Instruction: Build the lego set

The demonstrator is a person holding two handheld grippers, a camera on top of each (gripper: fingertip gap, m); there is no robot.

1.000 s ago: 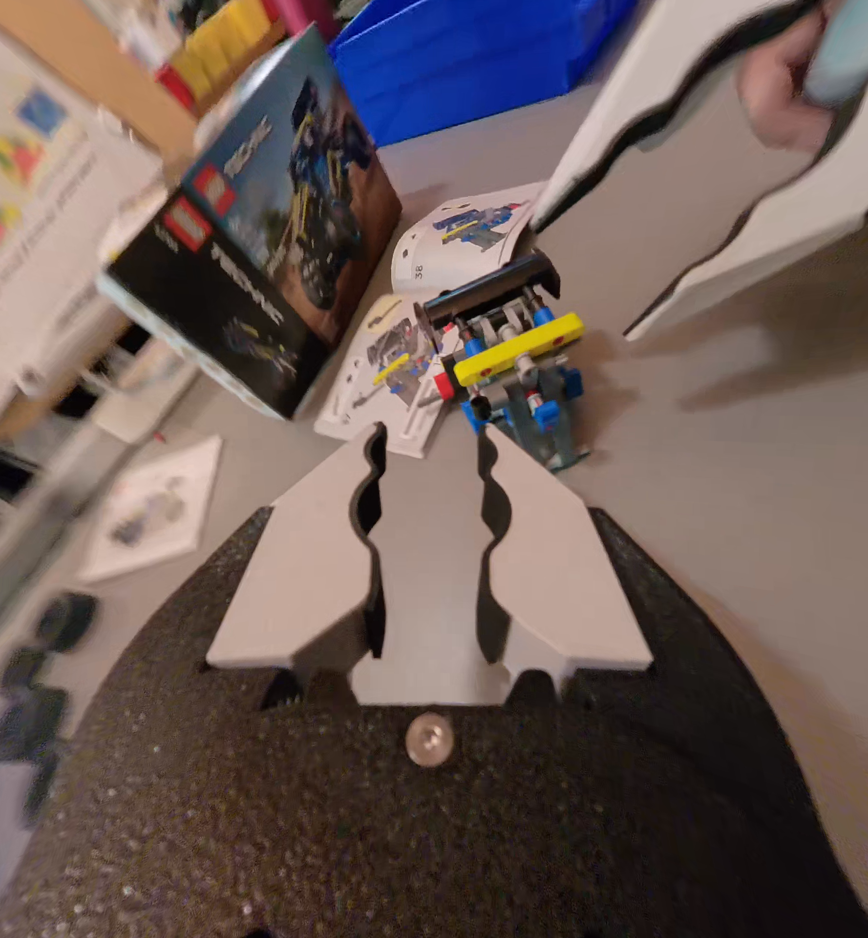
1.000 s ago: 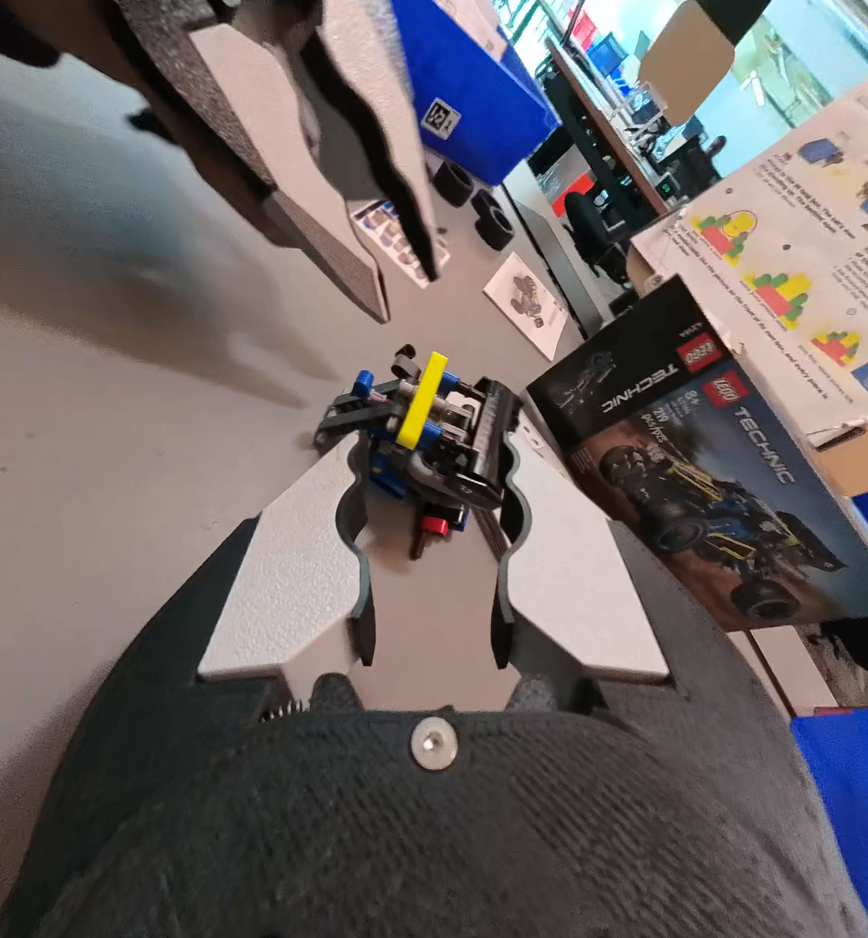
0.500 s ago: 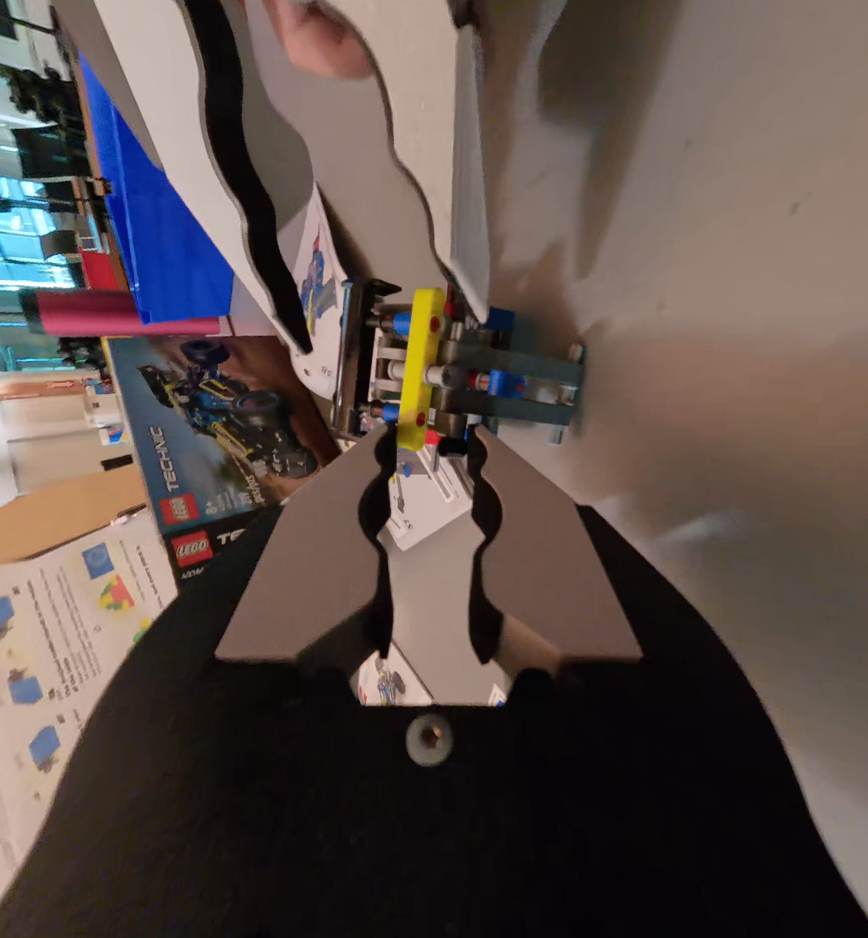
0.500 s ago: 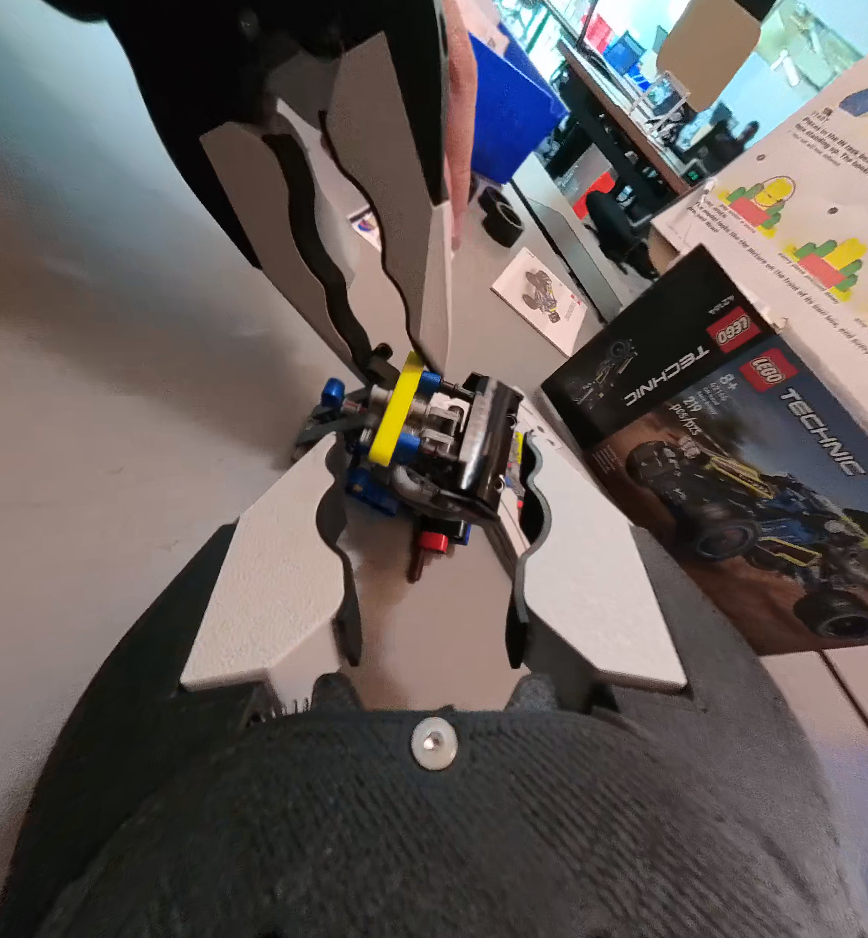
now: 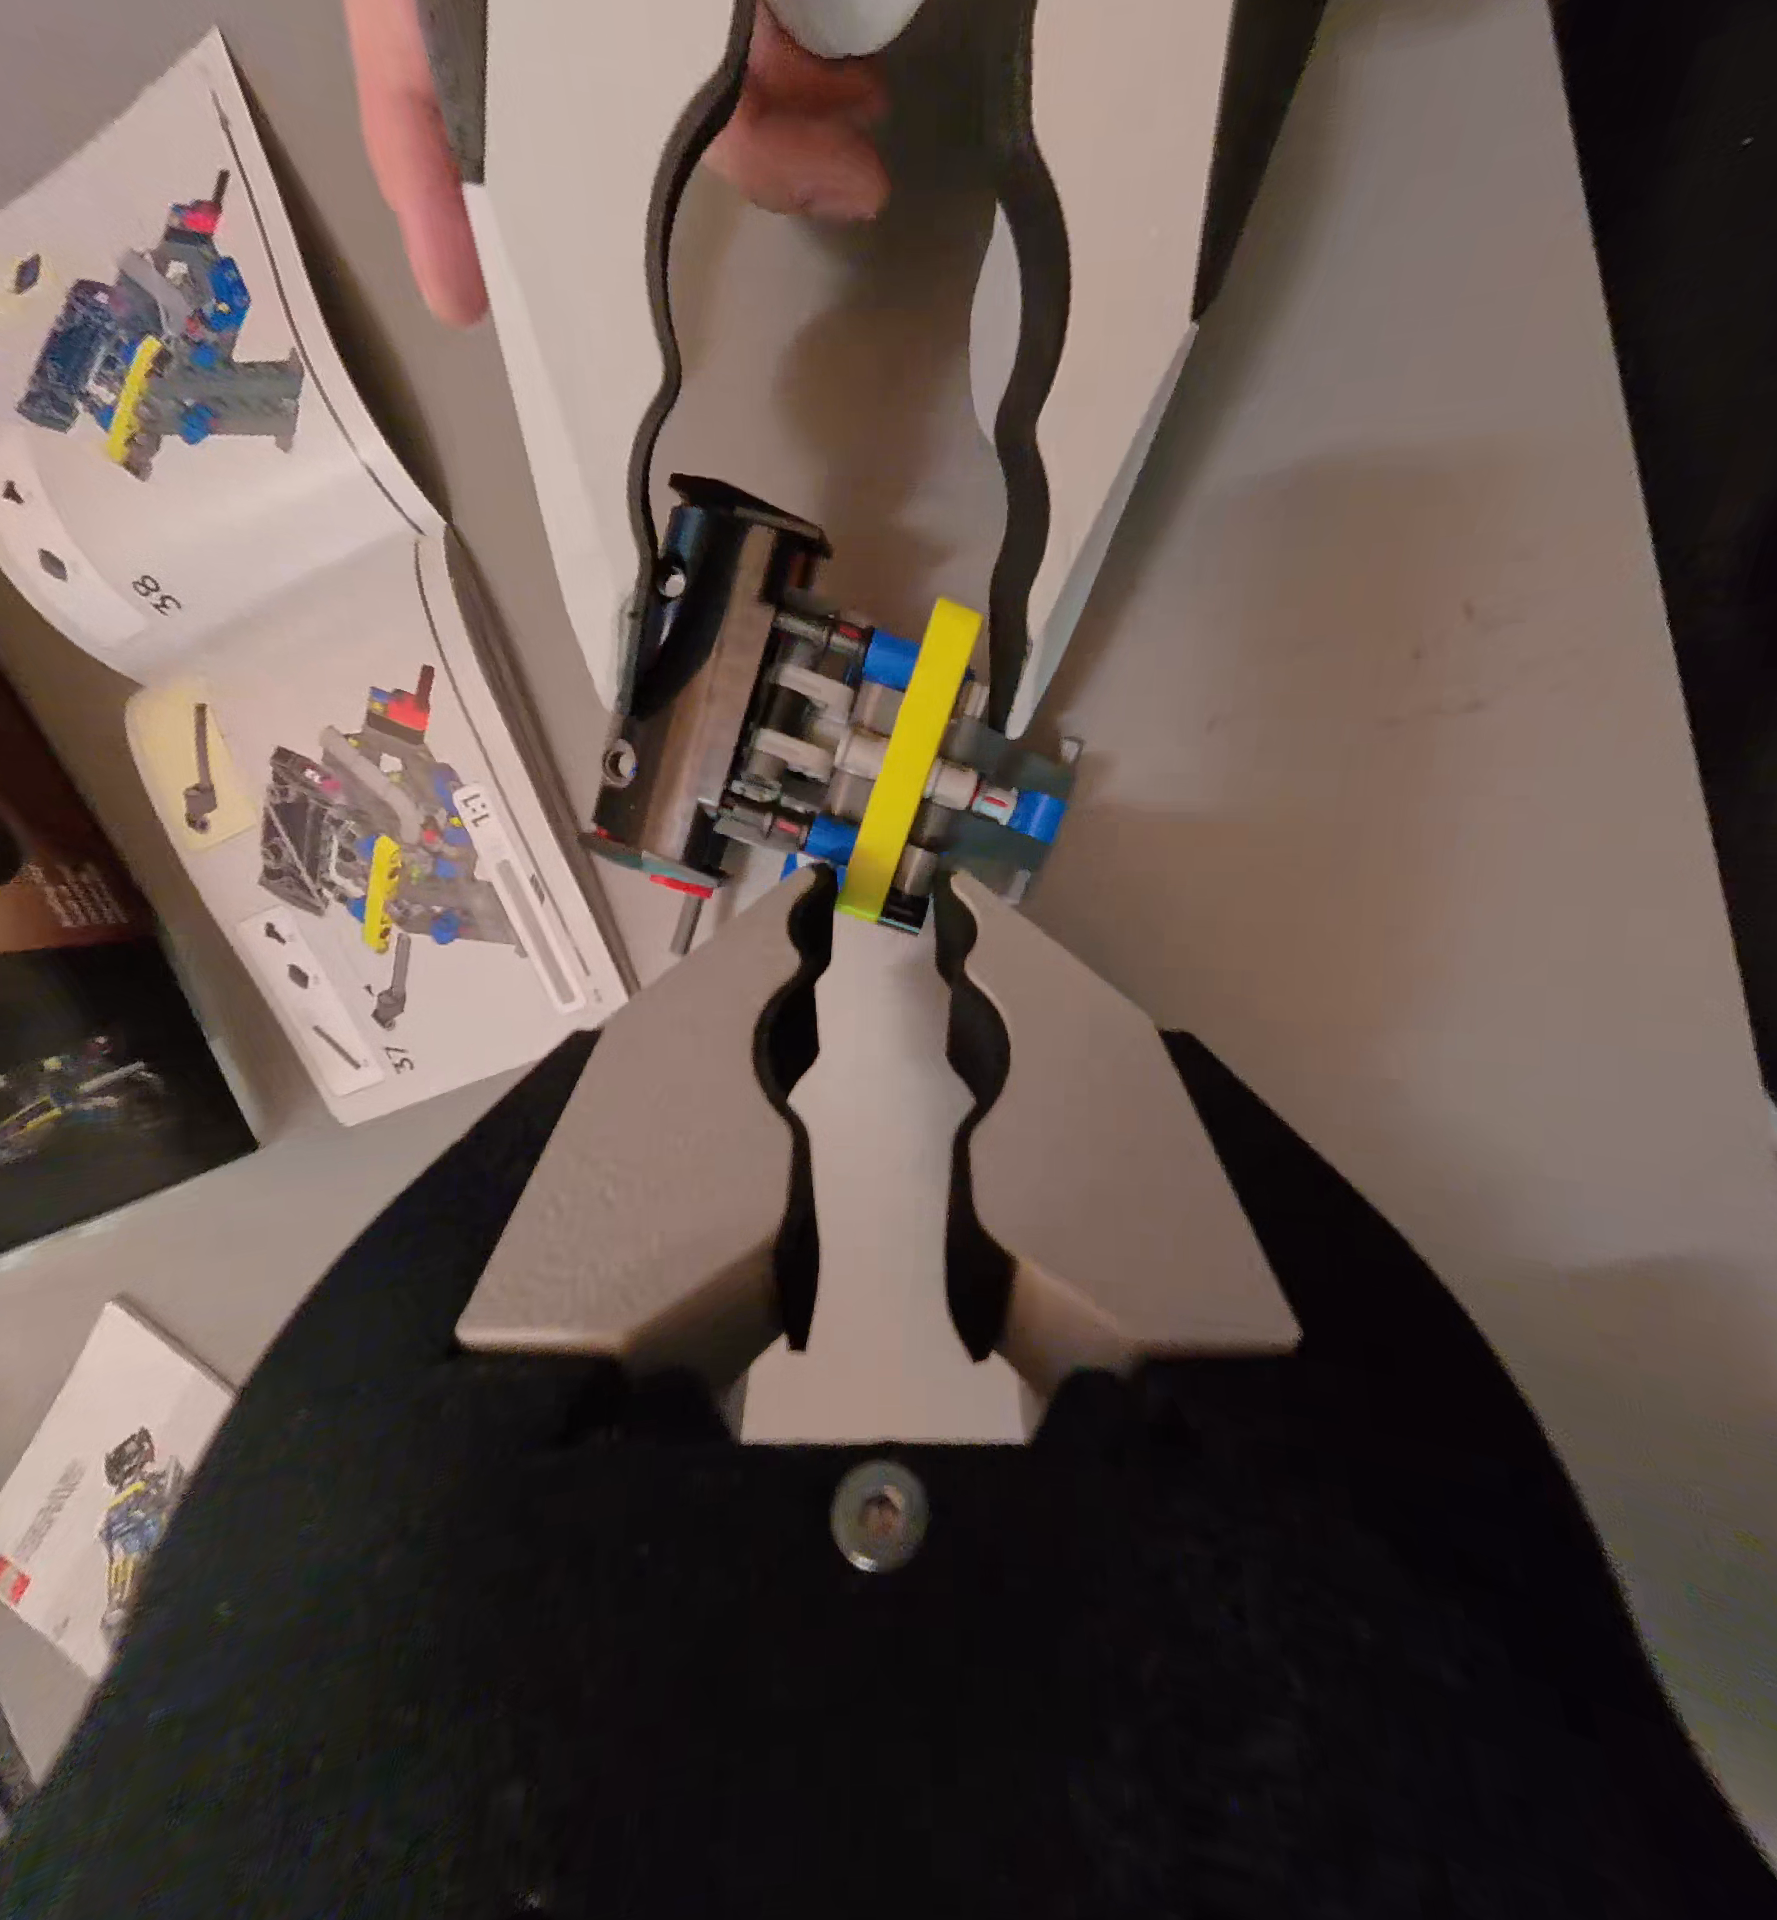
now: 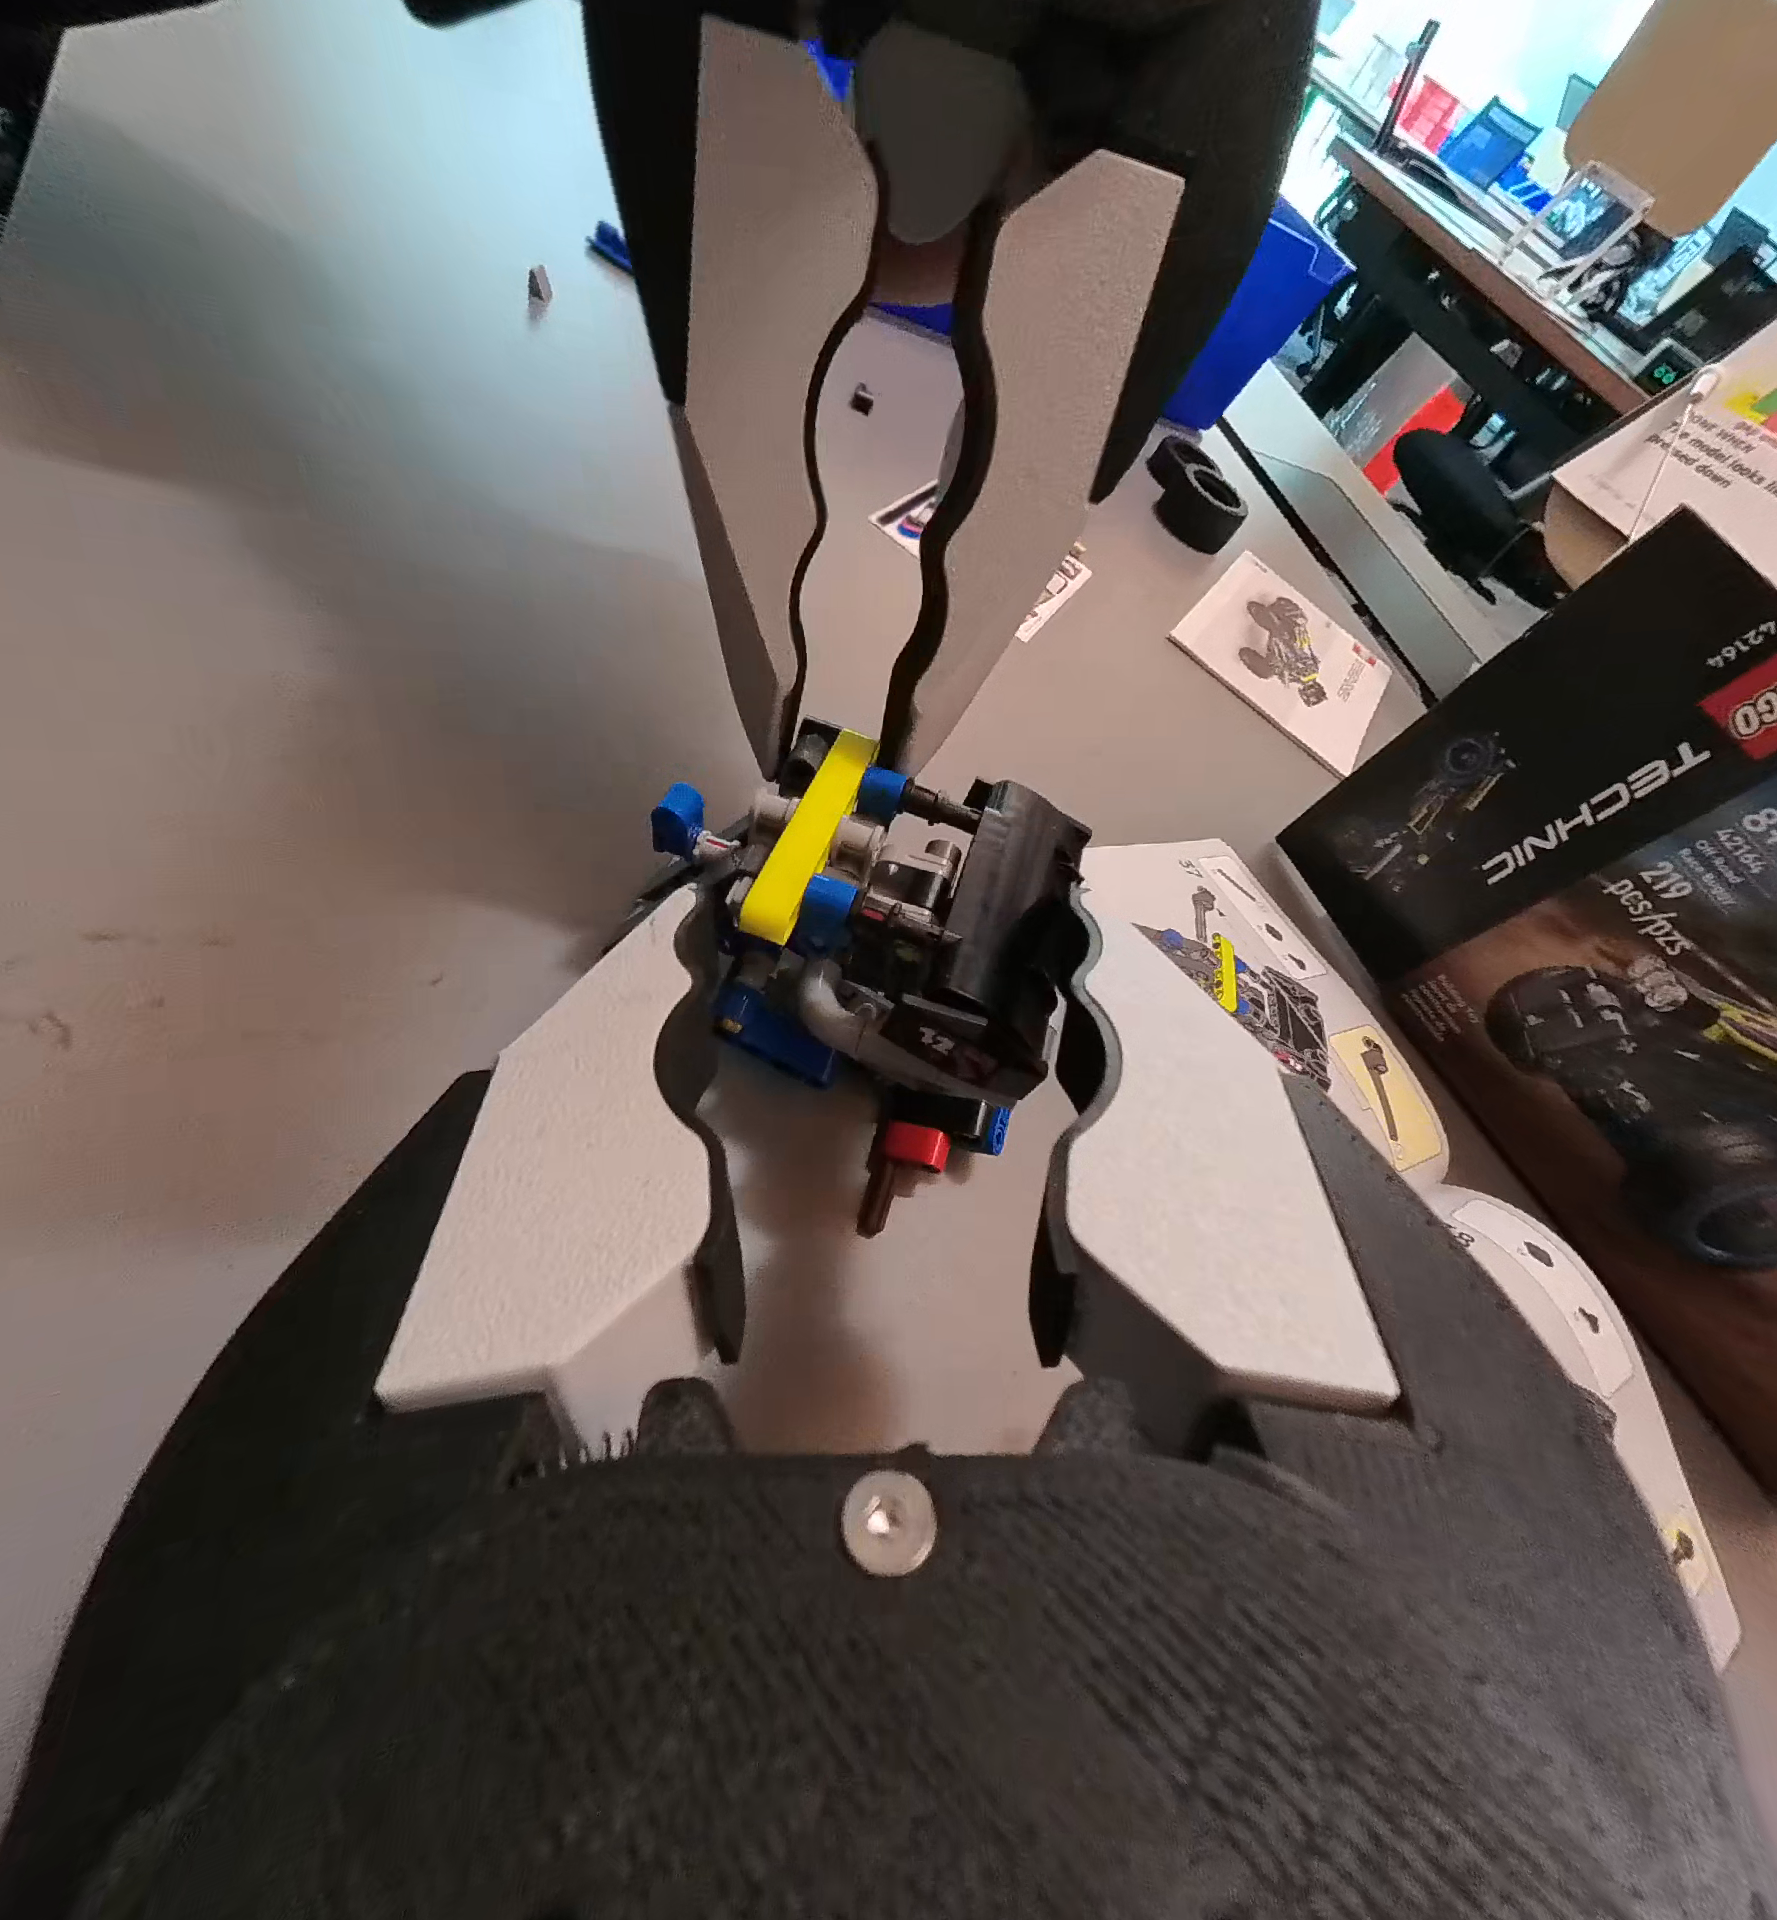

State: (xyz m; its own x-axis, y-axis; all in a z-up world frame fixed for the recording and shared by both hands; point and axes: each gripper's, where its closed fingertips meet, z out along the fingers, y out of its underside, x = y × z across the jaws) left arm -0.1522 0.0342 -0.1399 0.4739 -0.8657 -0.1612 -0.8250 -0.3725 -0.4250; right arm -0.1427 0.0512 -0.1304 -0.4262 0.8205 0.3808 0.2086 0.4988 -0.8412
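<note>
Between the left gripper's [image 5: 879,894] narrowed tips sits the brick model's [image 5: 822,727] yellow beam [image 5: 910,758]; pad contact there is hard to judge. Around the model's body, the right gripper [image 6: 879,935] closes wide, its right pad hidden.

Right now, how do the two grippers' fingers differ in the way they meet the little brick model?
The left gripper has its fingers close together, at just the end of the brick model's yellow beam. The right gripper has its fingers wide apart, flanking the model's whole body. The left gripper comes in opposite the right gripper, tips facing. Both seem to touch the model on the grey table.
</note>
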